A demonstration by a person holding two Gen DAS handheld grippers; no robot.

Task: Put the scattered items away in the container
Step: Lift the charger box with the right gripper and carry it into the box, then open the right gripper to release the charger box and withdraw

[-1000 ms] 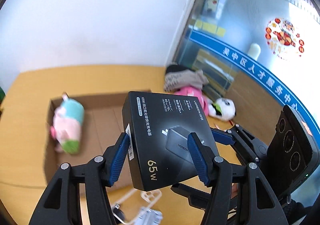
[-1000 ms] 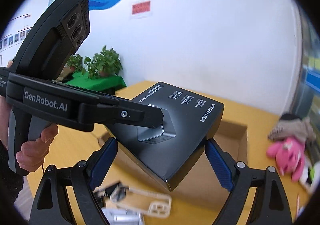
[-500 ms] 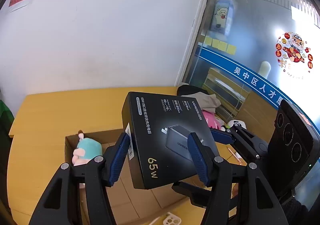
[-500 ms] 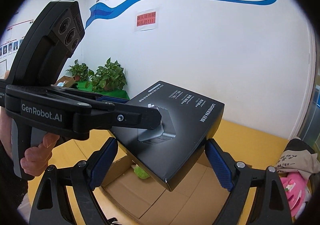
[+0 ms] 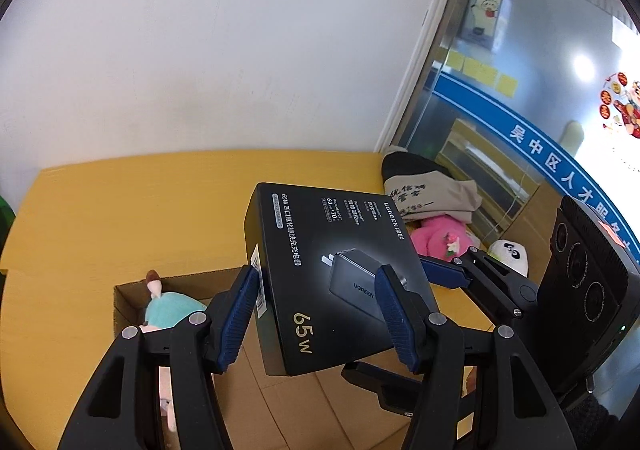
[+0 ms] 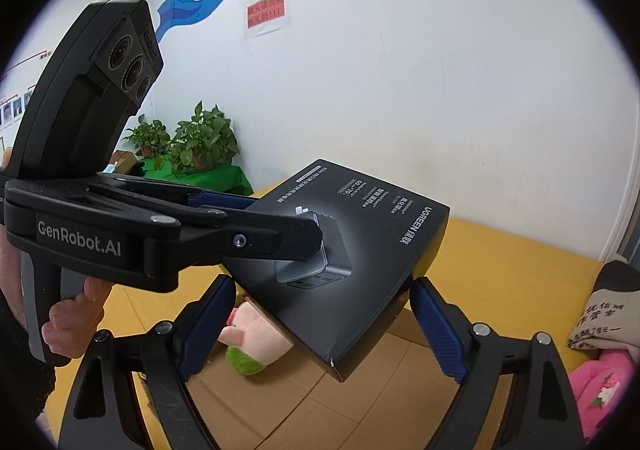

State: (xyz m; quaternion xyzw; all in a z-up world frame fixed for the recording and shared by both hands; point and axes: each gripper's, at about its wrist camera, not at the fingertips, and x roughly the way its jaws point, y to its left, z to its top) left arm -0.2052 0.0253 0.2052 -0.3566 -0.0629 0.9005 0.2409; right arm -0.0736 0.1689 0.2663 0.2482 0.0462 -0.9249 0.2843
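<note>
**Inspector:** Report progress, biggest thing first.

**Operator:** The yellow desk [image 5: 100, 210] fills the middle band of the left view. The open cardboard box [image 5: 124, 302], my container, sits at lower left. I count one item stowed: a mint and pink plush toy [image 5: 172, 306] against its far wall.

**Inspector:** And the item in hand?

**Operator:** The black charger box [image 5: 320, 250] is at frame centre, in the air over the container and tilted. It is a flat, rigid carton with a glossy print and sharp corners. My left tool [image 5: 316, 314] is clamped on it, and my right tool [image 6: 320, 314] grips it across its width.

**Inspector:** Outstanding?

**Operator:** I judge the task under half done. The carton is not yet set down. At right on the desk lie a folded cloth [image 5: 432, 194], a pink plush [image 5: 436, 234] and a small panda [image 5: 508, 250].
</note>
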